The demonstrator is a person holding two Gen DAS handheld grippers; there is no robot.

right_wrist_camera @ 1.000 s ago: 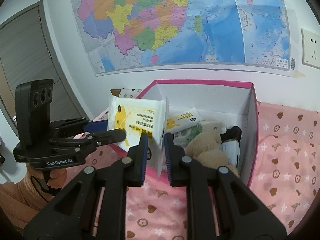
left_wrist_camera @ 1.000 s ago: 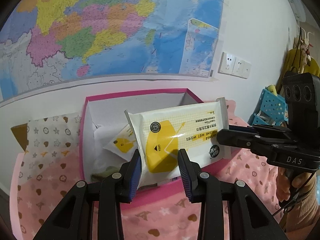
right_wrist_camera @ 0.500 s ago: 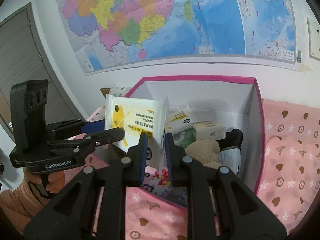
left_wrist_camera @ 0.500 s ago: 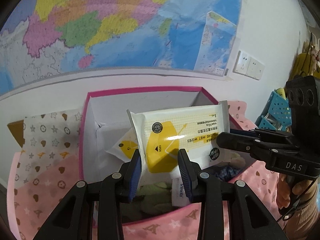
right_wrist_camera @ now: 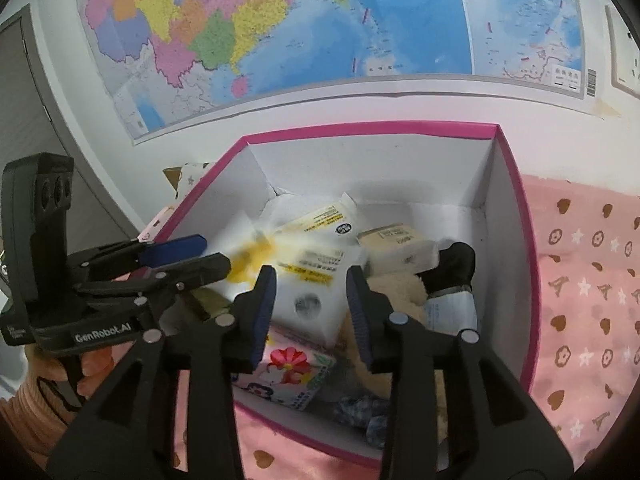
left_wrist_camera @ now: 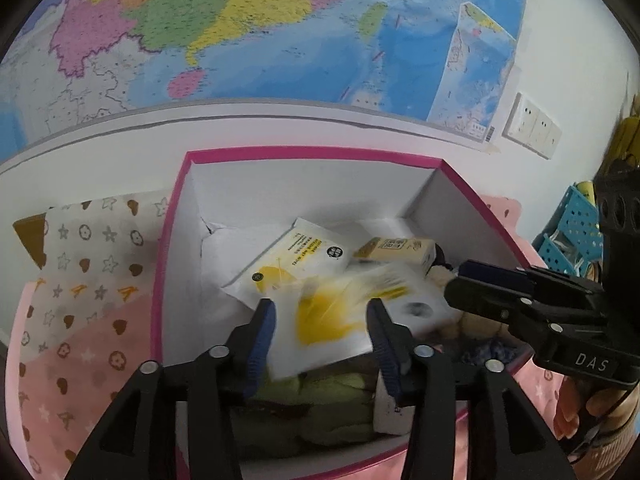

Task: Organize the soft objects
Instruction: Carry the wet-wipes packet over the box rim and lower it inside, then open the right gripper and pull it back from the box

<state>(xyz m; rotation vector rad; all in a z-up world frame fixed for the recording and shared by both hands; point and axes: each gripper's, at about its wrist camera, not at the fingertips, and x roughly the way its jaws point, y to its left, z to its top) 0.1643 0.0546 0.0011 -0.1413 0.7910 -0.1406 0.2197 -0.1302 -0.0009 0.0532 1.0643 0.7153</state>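
A white and yellow wet wipes pack (left_wrist_camera: 344, 316) shows blurred, low inside the pink-rimmed white box (left_wrist_camera: 312, 156). My left gripper (left_wrist_camera: 322, 332) hangs over the box's near side. Its jaws are opening and the pads stand off the pack between them. In the right wrist view the same pack (right_wrist_camera: 308, 292) lies between the fingers of my right gripper (right_wrist_camera: 312, 312). Those jaws are opening too and do not press on it. The box also holds a second wipes pack (left_wrist_camera: 296, 260), a tissue pack (left_wrist_camera: 396, 248), a beige plush (right_wrist_camera: 400, 292) and a floral pack (right_wrist_camera: 288, 364).
The box rests on a pink patterned cloth (right_wrist_camera: 580, 280) against a wall with a large map (left_wrist_camera: 280, 40). A wall socket (left_wrist_camera: 532, 128) and a blue basket (left_wrist_camera: 576, 220) are to the right. A grey door (right_wrist_camera: 28, 120) is at the left.
Both grippers have sunk towards the box and their jaws have spread. The wipes pack, held upright by both before, has come free and dropped into the box.
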